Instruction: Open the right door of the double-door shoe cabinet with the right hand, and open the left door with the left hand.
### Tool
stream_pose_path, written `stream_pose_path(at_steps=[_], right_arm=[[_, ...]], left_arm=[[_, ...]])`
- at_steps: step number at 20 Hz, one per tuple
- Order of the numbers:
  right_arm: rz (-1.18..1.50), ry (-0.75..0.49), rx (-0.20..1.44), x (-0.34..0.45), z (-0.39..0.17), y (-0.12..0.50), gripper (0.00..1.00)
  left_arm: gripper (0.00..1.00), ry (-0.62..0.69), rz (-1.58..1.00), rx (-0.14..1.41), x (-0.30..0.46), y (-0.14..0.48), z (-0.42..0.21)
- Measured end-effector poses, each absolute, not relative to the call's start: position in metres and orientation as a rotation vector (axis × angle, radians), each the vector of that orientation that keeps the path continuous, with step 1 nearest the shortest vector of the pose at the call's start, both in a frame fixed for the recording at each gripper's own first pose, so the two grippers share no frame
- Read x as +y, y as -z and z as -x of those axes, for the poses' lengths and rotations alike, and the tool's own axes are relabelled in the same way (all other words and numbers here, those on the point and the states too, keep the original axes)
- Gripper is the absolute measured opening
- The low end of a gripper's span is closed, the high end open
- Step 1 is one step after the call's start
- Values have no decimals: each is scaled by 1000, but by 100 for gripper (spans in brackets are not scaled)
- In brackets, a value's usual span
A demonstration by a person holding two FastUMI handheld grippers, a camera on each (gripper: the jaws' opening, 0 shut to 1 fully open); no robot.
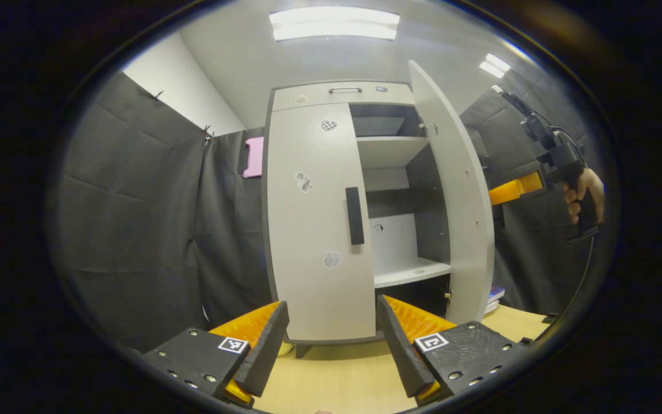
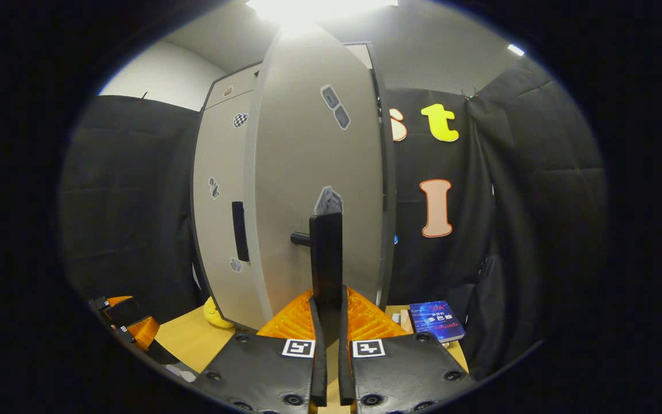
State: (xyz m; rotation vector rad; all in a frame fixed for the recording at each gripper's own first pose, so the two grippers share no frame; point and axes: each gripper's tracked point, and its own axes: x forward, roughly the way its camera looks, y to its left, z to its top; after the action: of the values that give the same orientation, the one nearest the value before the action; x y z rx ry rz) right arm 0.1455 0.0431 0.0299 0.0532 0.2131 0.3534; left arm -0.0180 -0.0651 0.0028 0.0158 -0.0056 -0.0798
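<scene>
The grey shoe cabinet (image 1: 342, 95) stands on a wooden table. Its right door (image 1: 451, 190) is swung out, showing white shelves (image 1: 391, 149) inside. The left door (image 1: 314, 224) is closed, with its black handle (image 1: 355, 215) near the middle seam. My left gripper (image 1: 331, 339) hangs open in front of the left door, apart from it. In the right gripper view the right door (image 2: 308, 172) faces me, and my right gripper (image 2: 327, 322) is shut on its black handle (image 2: 326, 259). A hand (image 1: 584, 192) holds the right gripper (image 1: 518, 188) behind that door in the left gripper view.
The wooden table (image 1: 337, 379) runs under the cabinet. A blue book (image 2: 437, 321) lies on the table right of the cabinet, and a yellow object (image 2: 216, 315) sits by the cabinet's foot. Black cloth walls close in on both sides. The left gripper (image 2: 130, 325) shows low left.
</scene>
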Motion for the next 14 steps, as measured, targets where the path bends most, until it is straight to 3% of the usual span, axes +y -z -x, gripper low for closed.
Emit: stream_pose_path(at_steps=[2, 8, 10, 14], right_arm=[[-16, -322, 196, 29, -147, -29, 6], [141, -143, 160, -27, -153, -29, 9], [81, -148, 147, -25, -149, -33, 5], [25, -149, 96, -23, -145, -37, 8]], left_arm=[[90, 88, -13, -1, -70, -3, 19], [89, 126, -13, 3, -88, -5, 13], [90, 144, -22, 2, -95, -9, 5], [88, 160, -37, -19, -106, -23, -14]])
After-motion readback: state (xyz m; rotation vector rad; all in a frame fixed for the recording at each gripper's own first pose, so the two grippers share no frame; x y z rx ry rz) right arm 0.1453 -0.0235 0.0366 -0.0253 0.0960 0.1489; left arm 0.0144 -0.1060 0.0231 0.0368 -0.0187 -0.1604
